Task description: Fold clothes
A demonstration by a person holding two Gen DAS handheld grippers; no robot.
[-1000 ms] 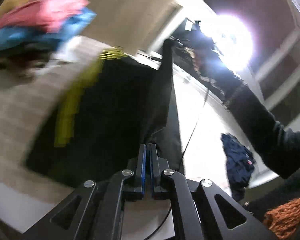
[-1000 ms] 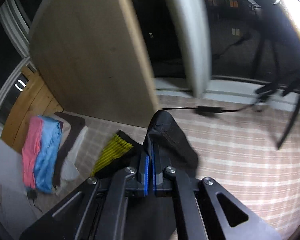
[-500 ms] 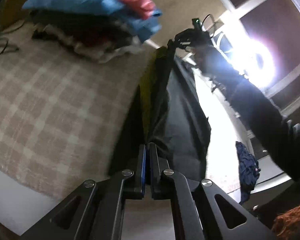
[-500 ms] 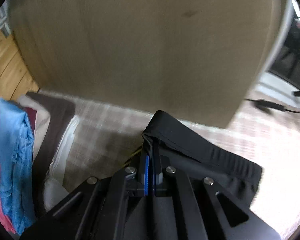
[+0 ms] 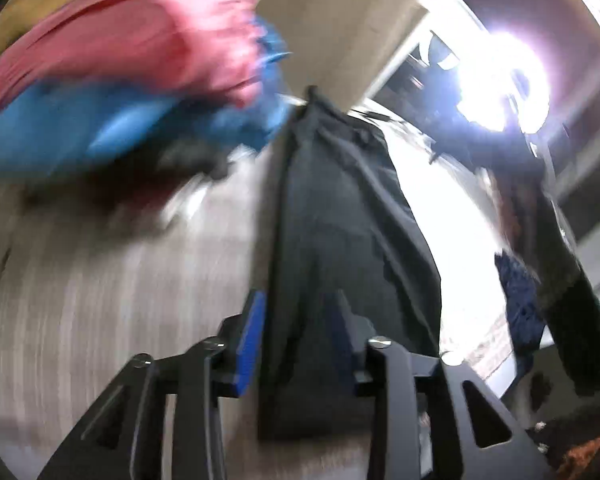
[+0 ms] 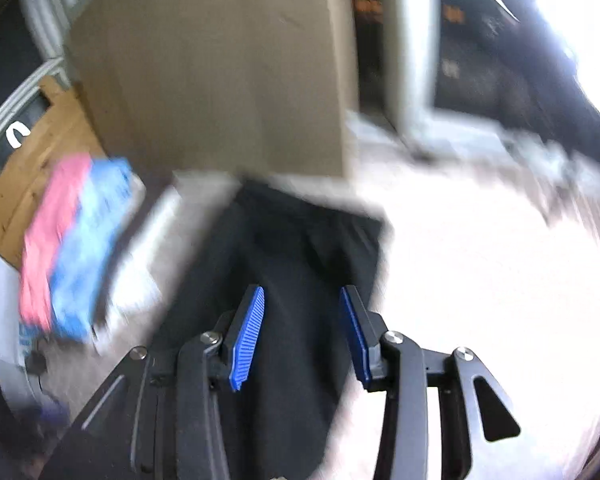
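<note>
A black garment (image 5: 340, 216) lies folded on the plaid cloth surface (image 5: 100, 272); it also shows in the right wrist view (image 6: 296, 248). My left gripper (image 5: 300, 336) is open, its blue-padded fingers (image 5: 250, 344) spread on either side of the garment's near end. My right gripper (image 6: 304, 332) is open just above the garment, which lies free between the fingers. Both views are motion-blurred.
A stack of folded clothes, pink (image 5: 140, 40) over blue, sits to the left; it also shows in the right wrist view (image 6: 76, 240). A tan board (image 6: 220, 72) stands behind. A dark blue garment (image 5: 520, 300) lies at the right. A bright lamp (image 5: 500, 80) glares.
Both grippers have opened and let go of the black garment, which now lies on the surface. Both cameras have pulled back a little.
</note>
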